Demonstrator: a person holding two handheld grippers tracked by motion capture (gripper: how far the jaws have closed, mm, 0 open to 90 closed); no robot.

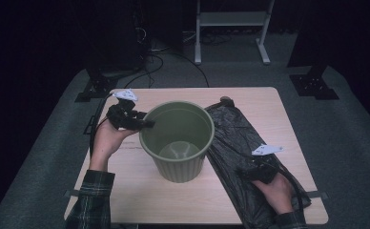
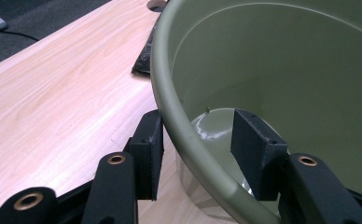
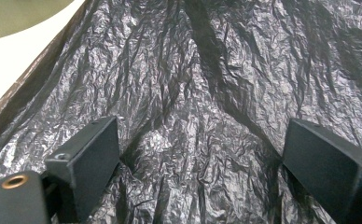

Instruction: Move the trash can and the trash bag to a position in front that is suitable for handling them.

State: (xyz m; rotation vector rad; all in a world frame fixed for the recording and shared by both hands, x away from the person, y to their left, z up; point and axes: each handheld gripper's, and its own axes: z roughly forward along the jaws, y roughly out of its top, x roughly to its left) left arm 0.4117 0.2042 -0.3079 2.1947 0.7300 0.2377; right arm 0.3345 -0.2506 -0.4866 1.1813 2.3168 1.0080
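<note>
Plaid sleeve and hand bring the left gripper [image 1: 142,121] to the left edge of the green plastic bin [image 1: 177,141], which stands upright at the middle of the wooden table [image 1: 126,176]. In the left gripper view its jaws straddle the bin's rim [image 2: 188,140], one outside and one inside the wall, parted with gaps on both sides. Right of the bin, touching it, a crumpled black trash bag [image 1: 235,138] lies flat on the table. The right gripper [image 1: 247,172] hovers low over the bag, jaws spread wide and holding nothing.
</note>
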